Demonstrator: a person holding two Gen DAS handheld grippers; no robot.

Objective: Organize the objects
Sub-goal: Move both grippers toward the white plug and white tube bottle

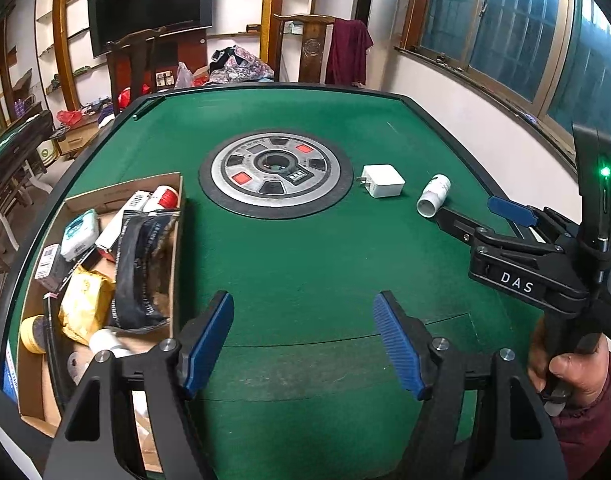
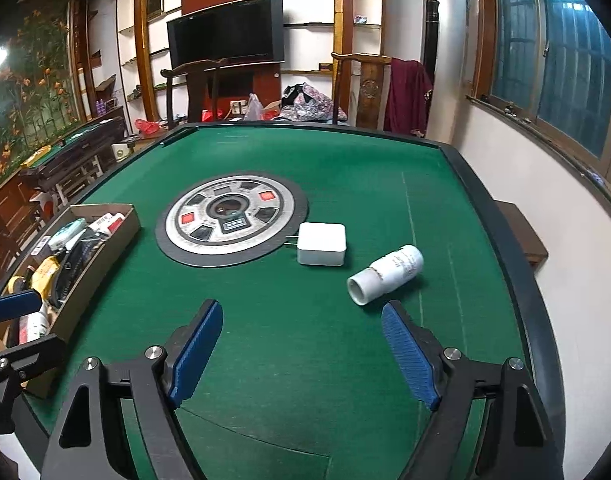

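A white charger plug (image 1: 382, 181) (image 2: 321, 244) and a white pill bottle (image 1: 433, 195) (image 2: 385, 275) lying on its side rest on the green table (image 1: 305, 264) (image 2: 305, 340), right of the round centre console (image 1: 275, 174) (image 2: 230, 218). A cardboard box (image 1: 176, 240) (image 2: 105, 248) full of several items stands at the left. My left gripper (image 1: 303, 342) is open and empty over bare felt beside the box. My right gripper (image 2: 301, 356) is open and empty, just short of the bottle; in the left wrist view (image 1: 477, 210) it reaches toward the bottle.
The table has a raised dark rim (image 2: 501, 216). Chairs (image 2: 369, 88) stand behind the far edge, one draped with a maroon cloth. A white wall and windows lie to the right. The box holds a black pouch (image 1: 139, 264), a yellow packet (image 1: 83, 304) and tape (image 1: 31, 332).
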